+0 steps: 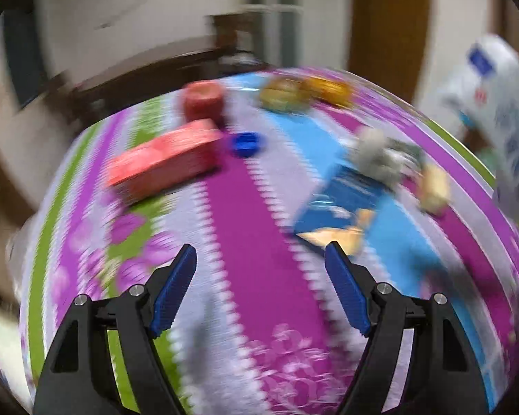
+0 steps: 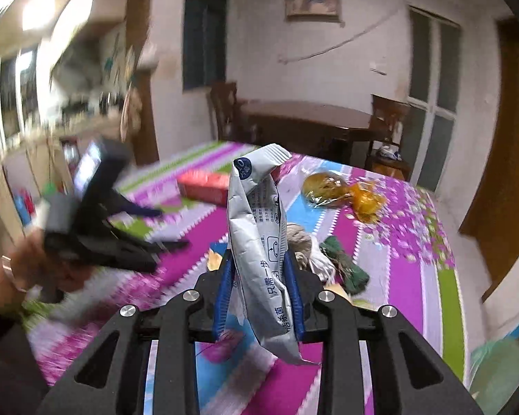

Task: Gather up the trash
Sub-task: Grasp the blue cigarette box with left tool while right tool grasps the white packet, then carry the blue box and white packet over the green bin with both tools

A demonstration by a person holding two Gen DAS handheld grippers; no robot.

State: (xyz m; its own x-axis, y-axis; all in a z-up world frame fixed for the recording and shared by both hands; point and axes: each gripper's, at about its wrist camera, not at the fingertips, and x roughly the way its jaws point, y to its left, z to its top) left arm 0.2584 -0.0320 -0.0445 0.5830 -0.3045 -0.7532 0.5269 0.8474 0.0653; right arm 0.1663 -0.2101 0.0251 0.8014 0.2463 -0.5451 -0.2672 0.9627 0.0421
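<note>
Right gripper [image 2: 259,276] clamped on the grey wrapper [image 2: 259,242], held up above the table [image 2: 411,276]; left gripper [image 1: 261,259] wide, empty (view blurred). Mid-collection: next probably bin the wrapper, then go for the red box [image 1: 166,159] or blue cap [image 1: 247,143]

**Two wrist views over one tabletop**

The left view looks low and near across the striped tabletop [image 1: 259,214], blurred. The right view sits higher, facing the far wall. Both share the red box [image 1: 166,159] [image 2: 204,185] and yellow wrappers [image 1: 304,95] [image 2: 342,193].
</note>
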